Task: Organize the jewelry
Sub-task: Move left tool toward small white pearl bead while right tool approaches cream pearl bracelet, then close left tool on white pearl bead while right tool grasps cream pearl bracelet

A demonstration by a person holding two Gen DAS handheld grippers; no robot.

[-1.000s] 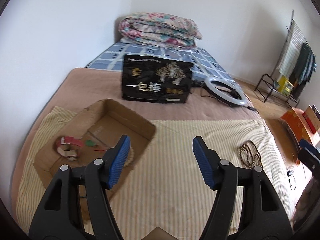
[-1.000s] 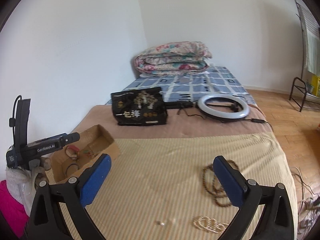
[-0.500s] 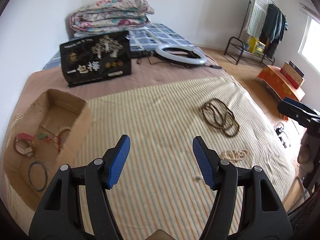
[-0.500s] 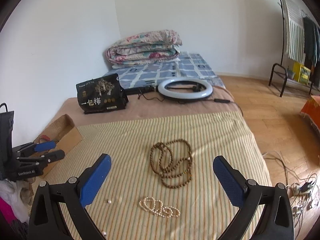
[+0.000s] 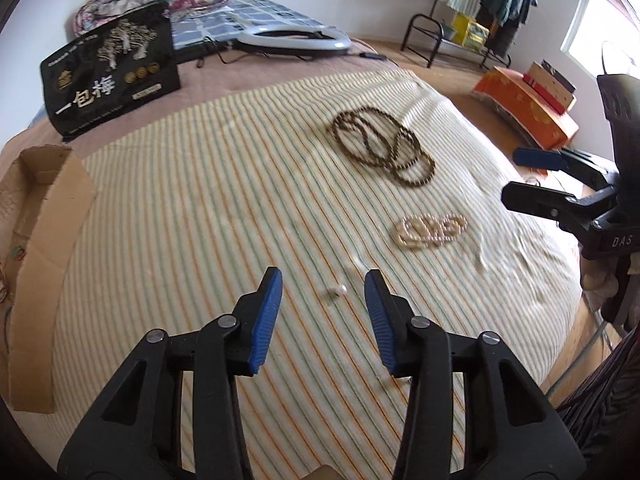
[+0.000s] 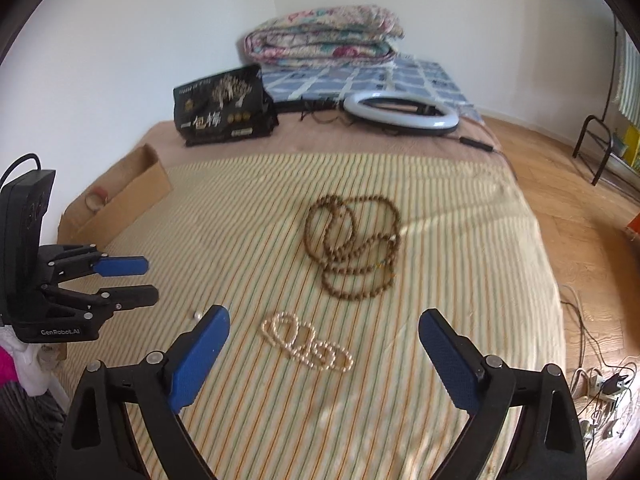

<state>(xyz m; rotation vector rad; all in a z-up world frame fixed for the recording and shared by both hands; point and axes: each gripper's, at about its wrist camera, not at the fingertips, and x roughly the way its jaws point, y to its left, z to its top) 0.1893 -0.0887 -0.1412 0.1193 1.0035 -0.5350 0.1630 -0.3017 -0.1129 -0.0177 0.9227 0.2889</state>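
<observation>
On the striped cloth (image 5: 200, 200) lies a small loose pearl (image 5: 336, 290), just beyond my left gripper (image 5: 323, 280). Its blue jaws are closing with nothing pressed between them. A pearl necklace (image 5: 432, 232) and a coiled brown bead necklace (image 5: 380, 148) lie farther right. In the right wrist view my right gripper (image 6: 324, 320) hangs wide above the pearl necklace (image 6: 298, 350), jaws closing slightly and touching nothing. The brown necklace (image 6: 340, 256) lies beyond it. The left gripper (image 6: 148, 280) shows at the left, near the loose pearl (image 6: 197, 315). The right gripper (image 5: 520, 178) shows at the right edge.
An open cardboard box (image 5: 52, 216) with bracelets inside sits at the cloth's left edge. A black printed bag (image 6: 224, 108), a ring light (image 6: 400, 112) and a folded quilt (image 6: 324, 36) lie at the back. The bed drops off at the right, where cables (image 6: 600, 384) lie on the floor.
Both grippers have sunk toward the cloth. The left one swung away from the box to the loose pearl and its jaws narrowed. The right one came over the pearl necklace.
</observation>
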